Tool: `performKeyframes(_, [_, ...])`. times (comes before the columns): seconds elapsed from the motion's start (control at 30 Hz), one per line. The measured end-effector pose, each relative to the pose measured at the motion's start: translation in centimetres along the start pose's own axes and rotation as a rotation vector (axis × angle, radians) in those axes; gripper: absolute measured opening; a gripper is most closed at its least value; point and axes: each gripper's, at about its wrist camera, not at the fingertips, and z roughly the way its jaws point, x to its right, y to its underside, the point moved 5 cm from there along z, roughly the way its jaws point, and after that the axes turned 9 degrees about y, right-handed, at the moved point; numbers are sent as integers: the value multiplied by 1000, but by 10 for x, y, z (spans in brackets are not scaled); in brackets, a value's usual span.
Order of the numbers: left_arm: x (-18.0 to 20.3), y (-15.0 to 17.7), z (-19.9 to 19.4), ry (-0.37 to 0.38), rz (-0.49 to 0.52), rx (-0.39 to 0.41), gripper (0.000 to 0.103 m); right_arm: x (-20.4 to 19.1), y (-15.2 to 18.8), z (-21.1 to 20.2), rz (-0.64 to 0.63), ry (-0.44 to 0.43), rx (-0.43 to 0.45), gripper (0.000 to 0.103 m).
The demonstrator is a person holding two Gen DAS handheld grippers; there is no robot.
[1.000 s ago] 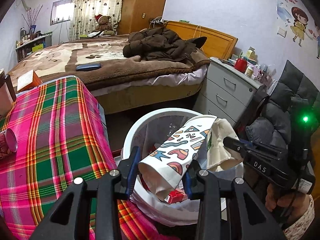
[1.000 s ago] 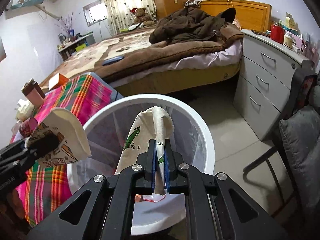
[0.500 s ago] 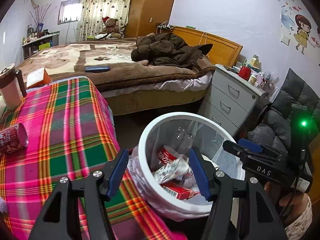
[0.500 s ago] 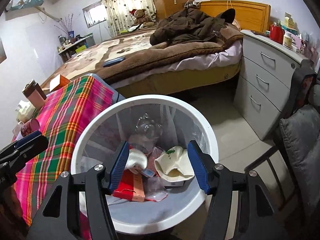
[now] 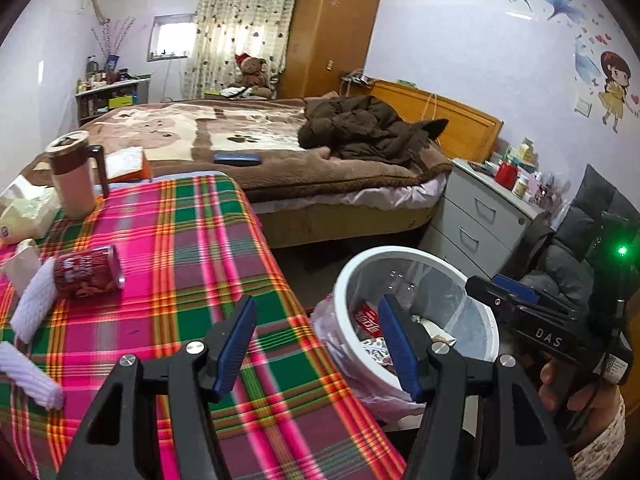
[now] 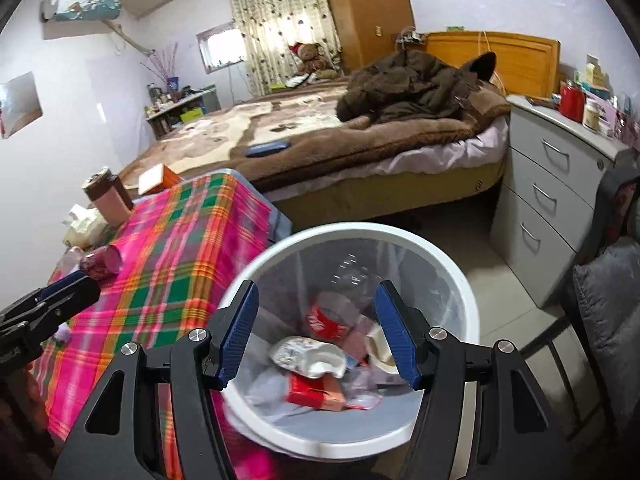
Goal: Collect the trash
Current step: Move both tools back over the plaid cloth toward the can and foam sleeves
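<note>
Two sets of blue-padded fingers stand wide apart with nothing between them, both having opened within the last moment.

Left wrist view: the left gripper [image 5: 316,344] hangs over the near edge of the table [image 5: 192,248], which wears a pink and green plaid cloth. A red drink can [image 5: 86,272] lies on its side on the cloth toward the left, its near end touching a white knitted roll [image 5: 34,304]. Farther back stand a brown-lidded tumbler [image 5: 74,178] and a crumpled pale bag [image 5: 24,212]. The white trash bin [image 5: 348,280], lined with a clear bag, sits on the floor just beside the table's right edge, with a red can and paper scraps inside. The right gripper [image 5: 504,292] hangs over the bin's far right rim, held by a hand [image 5: 580,392] in a floral sleeve.

Right wrist view: the right gripper [image 6: 316,328] points down into the trash bin [image 6: 460,280]. Inside lie a red cola can [image 6: 326,318], a crushed patterned paper cup [image 6: 308,356], a red carton [image 6: 312,394] and a pale paper piece [image 6: 378,346]. The left gripper [image 6: 74,286] shows at the left edge above the plaid table [image 6: 180,240], near the drink can [image 6: 100,262] lying on it.
</note>
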Motion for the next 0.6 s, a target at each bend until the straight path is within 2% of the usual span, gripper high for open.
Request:
performKeyframes(0.53, [-72, 8, -61, -130, -62, 78, 66, -64, -1, -5, -63, -111, 29, 62])
performKeyframes(0.6, [-84, 9, -70, -167, -65, 88, 66, -76, -1, -5, -77, -128, 31, 62])
